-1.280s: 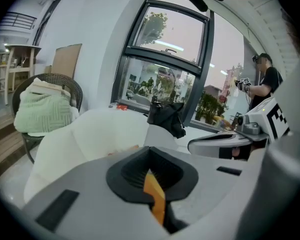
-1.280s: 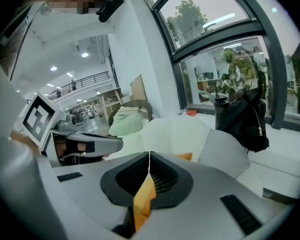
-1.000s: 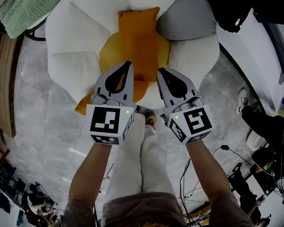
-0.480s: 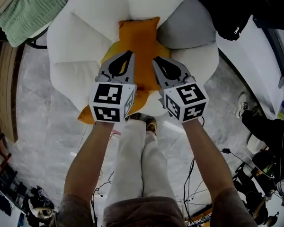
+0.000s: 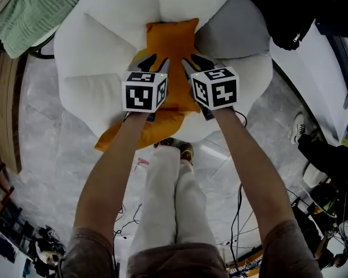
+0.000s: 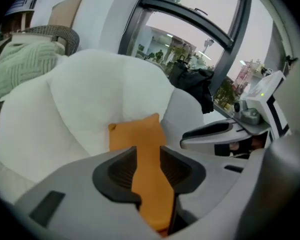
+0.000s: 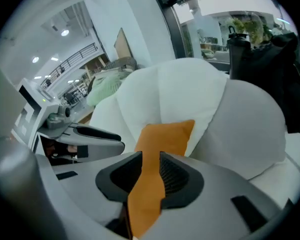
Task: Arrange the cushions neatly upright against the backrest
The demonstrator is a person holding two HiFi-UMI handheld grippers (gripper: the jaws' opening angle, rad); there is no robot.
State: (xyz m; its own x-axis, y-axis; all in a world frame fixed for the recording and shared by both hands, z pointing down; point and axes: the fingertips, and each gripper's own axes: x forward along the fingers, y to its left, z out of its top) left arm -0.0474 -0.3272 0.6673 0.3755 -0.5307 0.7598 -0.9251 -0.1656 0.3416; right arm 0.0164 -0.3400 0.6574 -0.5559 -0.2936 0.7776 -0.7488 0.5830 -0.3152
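Observation:
An orange cushion [image 5: 173, 36] leans upright against the middle of the white petal-shaped chair's backrest [image 5: 104, 33]. A grey cushion [image 5: 235, 28] rests against the chair's right side. My left gripper [image 5: 156, 61] and right gripper [image 5: 191, 61] hover side by side over the seat, just in front of the orange cushion. Both sets of jaws are opening. In the left gripper view, orange fabric [image 6: 140, 134] fills the gap of the left gripper [image 6: 149, 171]. The right gripper [image 7: 149, 176] likewise frames orange fabric [image 7: 167, 136]. Neither gripper's pads press on it.
A darker orange seat pad [image 5: 139, 133] hangs over the chair's front edge. A green blanket [image 5: 29, 10] lies on a chair at the upper left, and a black bag [image 5: 290, 10] hangs at the upper right. Cables and another person's shoe [image 5: 297, 123] are on the marble floor at the right.
Both grippers have moved forward from the chair's front edge to the seat's middle, close to the orange cushion. Their jaws, together before, now stand apart.

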